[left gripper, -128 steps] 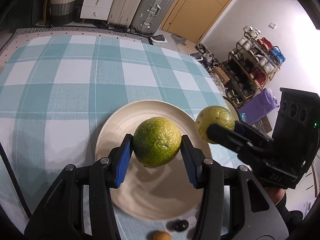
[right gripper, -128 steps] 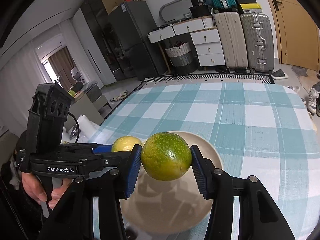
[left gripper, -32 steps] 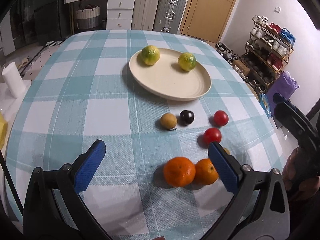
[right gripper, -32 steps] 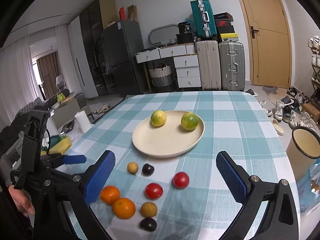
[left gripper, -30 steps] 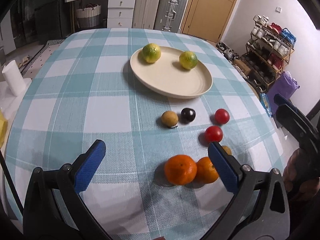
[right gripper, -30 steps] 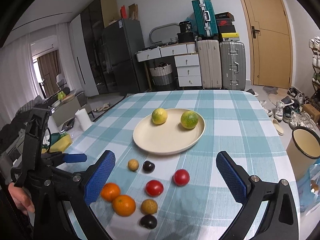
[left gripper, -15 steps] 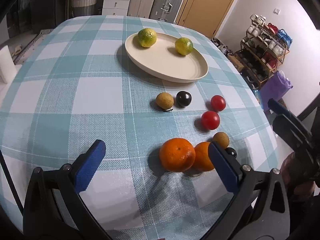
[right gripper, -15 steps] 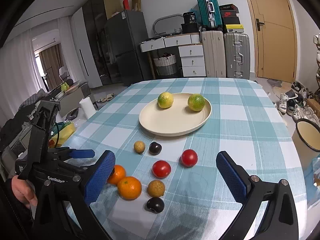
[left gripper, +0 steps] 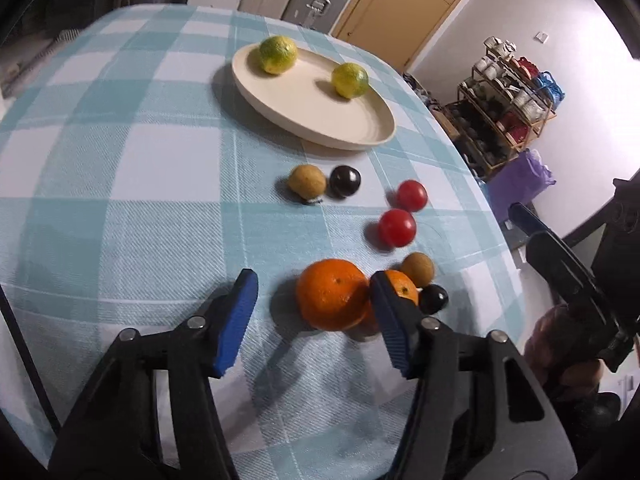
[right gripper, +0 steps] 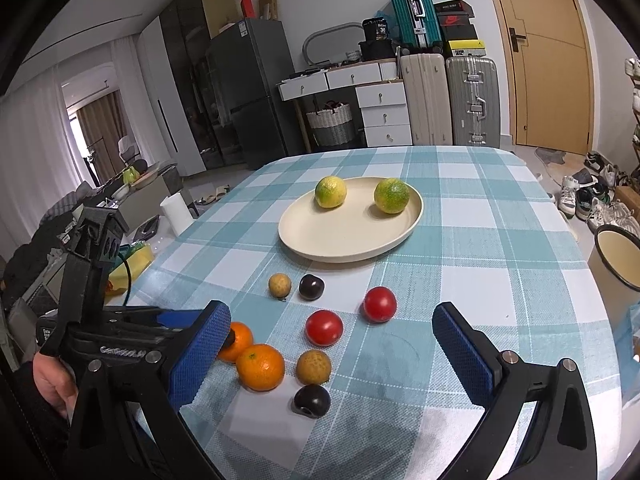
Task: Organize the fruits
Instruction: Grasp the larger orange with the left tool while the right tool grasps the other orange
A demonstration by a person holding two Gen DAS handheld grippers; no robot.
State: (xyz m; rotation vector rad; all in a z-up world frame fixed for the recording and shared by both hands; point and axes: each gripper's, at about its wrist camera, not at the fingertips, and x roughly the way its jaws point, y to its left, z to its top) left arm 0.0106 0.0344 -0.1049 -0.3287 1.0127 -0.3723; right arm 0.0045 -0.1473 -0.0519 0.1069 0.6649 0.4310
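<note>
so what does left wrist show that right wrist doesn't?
Only left wrist: the wooden shoe rack and purple bag by the wall, and the right hand-held gripper from the side.

Only right wrist: the dark fridge, white drawers, upright suitcases, and the left hand-held gripper reaching the two oranges.

Both: the cream round plate with two green-yellow citrus fruits, two red tomatoes, brown and dark small fruits on the teal checked tablecloth.

My gripper pads (right gripper: pixel 460 344) look like knurled blue rubber on matt black plastic. Beyond them, the plate (right gripper: pixel 304 236) is smooth matt cream; the tablecloth (right gripper: pixel 480 240) around the plate is woven cloth.
</note>
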